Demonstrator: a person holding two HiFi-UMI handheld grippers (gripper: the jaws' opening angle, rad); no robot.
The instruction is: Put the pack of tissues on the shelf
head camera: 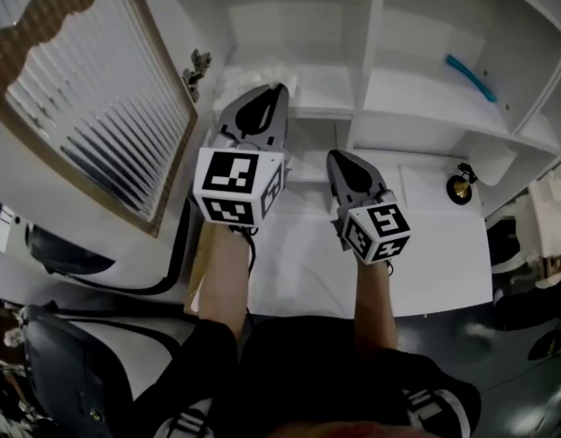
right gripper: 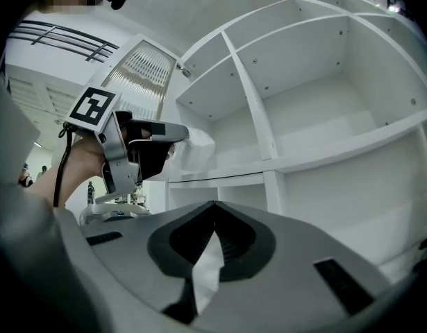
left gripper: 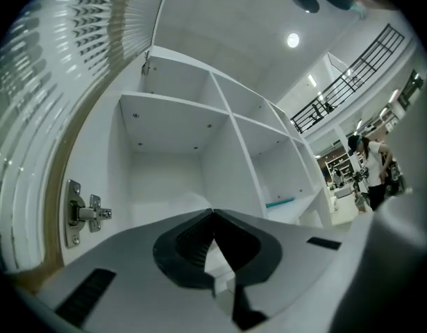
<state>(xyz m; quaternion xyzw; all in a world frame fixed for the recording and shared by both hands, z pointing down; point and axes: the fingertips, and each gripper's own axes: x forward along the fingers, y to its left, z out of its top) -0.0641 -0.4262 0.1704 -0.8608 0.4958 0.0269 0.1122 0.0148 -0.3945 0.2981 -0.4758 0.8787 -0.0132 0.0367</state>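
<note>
The pack of tissues (head camera: pixel 233 82), in white crinkly wrap, lies at the mouth of the shelf's (head camera: pixel 371 108) left compartment. In the right gripper view the pack (right gripper: pixel 198 148) sits at the tip of my left gripper (right gripper: pixel 180 139), just above the shelf board. My left gripper (head camera: pixel 276 91) reaches into that compartment, jaws closed on the pack's edge; its own view shows the tips (left gripper: pixel 213 214) meeting, with a white bulge of pack (left gripper: pixel 188 200) behind them. My right gripper (head camera: pixel 339 158) hovers lower, in front of the shelf, shut and empty (right gripper: pixel 214 204).
A wood-framed louvred door (head camera: pixel 79 108) stands open on the left, its hinge (left gripper: pixel 81 214) close beside my left gripper. A blue object (head camera: pixel 472 78) lies in a right compartment. A small dark and gold object (head camera: pixel 459 188) stands on the white base. Dark chairs (head camera: pixel 70 354) fill the lower left.
</note>
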